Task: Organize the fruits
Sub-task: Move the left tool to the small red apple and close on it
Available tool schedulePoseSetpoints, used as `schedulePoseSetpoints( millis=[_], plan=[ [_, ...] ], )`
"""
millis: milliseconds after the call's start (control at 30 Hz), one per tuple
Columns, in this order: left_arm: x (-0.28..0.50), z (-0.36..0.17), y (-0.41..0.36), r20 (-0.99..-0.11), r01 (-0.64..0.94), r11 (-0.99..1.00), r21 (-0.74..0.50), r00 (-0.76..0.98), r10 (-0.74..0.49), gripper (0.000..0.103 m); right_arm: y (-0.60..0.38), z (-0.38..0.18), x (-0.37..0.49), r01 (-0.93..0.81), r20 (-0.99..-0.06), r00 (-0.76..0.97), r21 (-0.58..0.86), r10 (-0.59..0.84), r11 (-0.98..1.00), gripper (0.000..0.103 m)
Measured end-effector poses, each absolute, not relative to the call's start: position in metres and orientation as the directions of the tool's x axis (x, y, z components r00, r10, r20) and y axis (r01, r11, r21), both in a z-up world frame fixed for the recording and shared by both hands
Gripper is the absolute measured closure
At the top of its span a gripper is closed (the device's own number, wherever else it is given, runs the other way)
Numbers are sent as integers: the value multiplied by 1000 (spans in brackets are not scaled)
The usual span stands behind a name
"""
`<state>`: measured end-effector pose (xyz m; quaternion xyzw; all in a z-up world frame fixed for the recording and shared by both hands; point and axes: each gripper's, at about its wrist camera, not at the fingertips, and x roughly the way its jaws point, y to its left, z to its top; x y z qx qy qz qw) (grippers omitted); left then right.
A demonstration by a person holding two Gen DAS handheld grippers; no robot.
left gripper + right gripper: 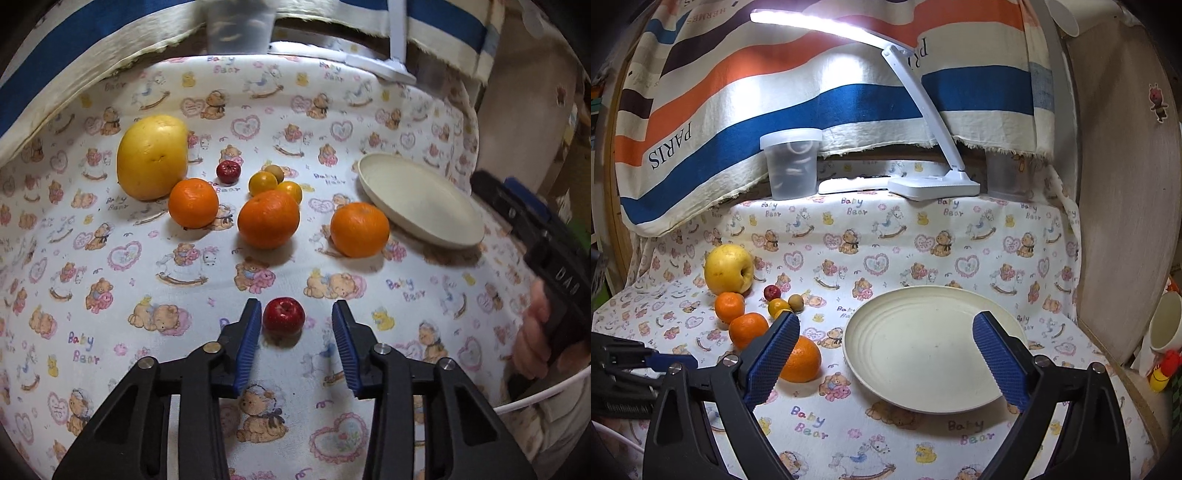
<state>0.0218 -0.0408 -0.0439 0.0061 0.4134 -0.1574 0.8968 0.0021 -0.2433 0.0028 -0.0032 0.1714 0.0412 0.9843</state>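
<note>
Left claw (296, 319) sits low over the bench (184, 280), jaws partly closed around the small red fruit (283, 314), likely a tiny apple. The left pad (248, 339) is at or just beside the fruit's skin; the right pad stands apart with cloth visible between, so I judge nothing gripped yet. The fruit lies straight ahead between the tips, off-centre toward the left pad; it is round, no long axis to align.

Right claw (886, 354) gapes wide and empty, hovering in front of the cream plate (960, 400).

Plate bare; the mandarins (268, 218), the large yellow fruit (152, 156) and the small ones remain on the cloth. Left hand is nearer the red fruit.
</note>
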Motion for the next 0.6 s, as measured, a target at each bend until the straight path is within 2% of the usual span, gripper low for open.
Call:
schedulePoseSetpoints(
  millis=[33,67,233,400,500,600],
  plan=[
    [21,-45,-42,-748,279,956,-90,615,-250,82,-243,3,2,-82,-337,938,7,80,997,8],
    [20,-46,-44,-743,272,960,-66,628,-230,83,-243,2,2,-81,-339,937,9,80,997,9],
    [24,-47,-39,-748,280,957,-76,619,-240,83,-244,1,4,-87,-354,931,22,89,996,11],
    [33,-56,-39,-785,283,953,-104,565,-254,78,-244,1,4,-88,-365,926,30,93,996,11],
    [28,-54,-42,-776,295,952,-79,581,-244,77,-244,1,4,-92,-367,925,28,96,995,12],
    [23,-45,-38,-734,287,954,-87,629,-256,78,-242,0,5,-98,-370,923,24,100,995,18]
  ],
)
